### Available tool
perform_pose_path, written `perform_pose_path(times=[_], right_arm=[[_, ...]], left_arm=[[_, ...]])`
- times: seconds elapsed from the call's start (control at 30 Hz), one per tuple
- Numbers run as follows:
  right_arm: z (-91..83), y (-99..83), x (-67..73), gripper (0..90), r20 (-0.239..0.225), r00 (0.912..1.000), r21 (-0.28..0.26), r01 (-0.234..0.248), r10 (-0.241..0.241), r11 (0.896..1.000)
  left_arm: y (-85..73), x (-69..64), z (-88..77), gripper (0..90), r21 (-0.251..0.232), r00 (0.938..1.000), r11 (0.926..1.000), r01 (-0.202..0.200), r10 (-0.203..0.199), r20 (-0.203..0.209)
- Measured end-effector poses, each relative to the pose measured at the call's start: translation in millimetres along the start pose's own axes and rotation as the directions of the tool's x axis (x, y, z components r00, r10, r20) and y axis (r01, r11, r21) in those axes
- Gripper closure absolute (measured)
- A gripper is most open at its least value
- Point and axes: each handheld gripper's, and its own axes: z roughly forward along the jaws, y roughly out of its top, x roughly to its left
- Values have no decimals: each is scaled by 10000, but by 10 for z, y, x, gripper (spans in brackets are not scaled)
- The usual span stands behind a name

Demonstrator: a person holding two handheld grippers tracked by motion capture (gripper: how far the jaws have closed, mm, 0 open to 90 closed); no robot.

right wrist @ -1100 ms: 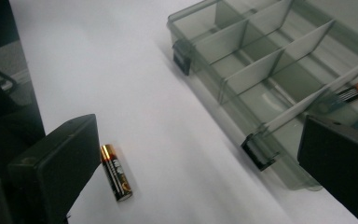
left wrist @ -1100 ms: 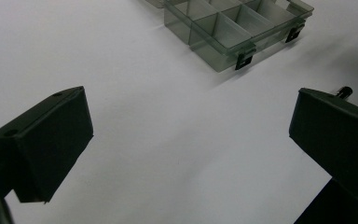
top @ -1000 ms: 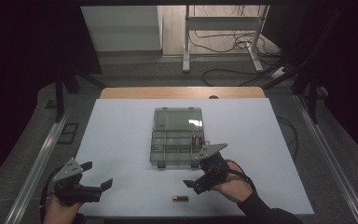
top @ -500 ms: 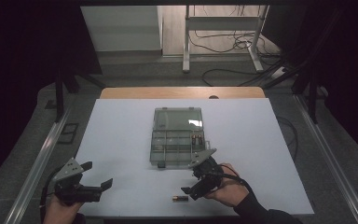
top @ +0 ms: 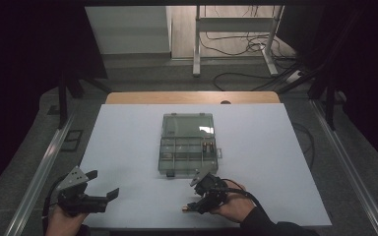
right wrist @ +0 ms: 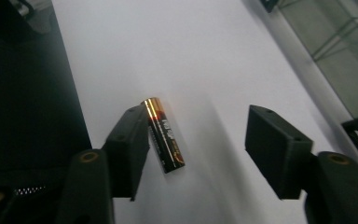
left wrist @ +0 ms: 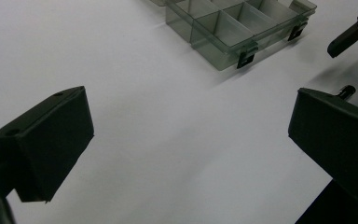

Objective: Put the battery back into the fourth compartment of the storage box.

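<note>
The battery (right wrist: 164, 135) lies lengthwise between the right gripper (right wrist: 198, 149) jaws, which have just been closing, against one jaw, far jaw still clear

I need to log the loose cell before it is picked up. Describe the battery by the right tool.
The battery is a small black cylinder with a copper-gold end band and faint printing. It lies flat on the white table near the front edge, before the clear organiser box. It sits between the right tool's jaws, against one jaw, the other apart.
</note>
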Motion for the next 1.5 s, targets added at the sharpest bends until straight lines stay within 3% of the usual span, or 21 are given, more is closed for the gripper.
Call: perform_pose_path(times=[0.4,0.5,0.67,0.9,1.17,1.5], right_arm=[[228,26,134,690,-308,9953,746,939,-919,9928],[267,24,182,756,-35,9905,1054,1368,-1372,9850],[261,38,167,763,-187,9928,1148,1199,-1185,9861],[198,44,139,762,-12,9919,805,1268,-1272,9887],[114,57,80,763,355,9962,477,782,-799,9958],[45,58,28,763,471,9968,184,634,-642,9978]], left_arm=[[0,0,1,8,16,10000,10000,-18,18,-4],[0,-1,1,9,18,10000,10000,-31,31,-3],[1,-3,1,9,20,10000,10000,-37,37,-11],[1,-1,1,11,24,10000,10000,-29,29,-8],[1,-2,2,12,28,10000,10000,-1,1,-24],[0,0,3,14,24,10000,10000,10,-10,-22]])
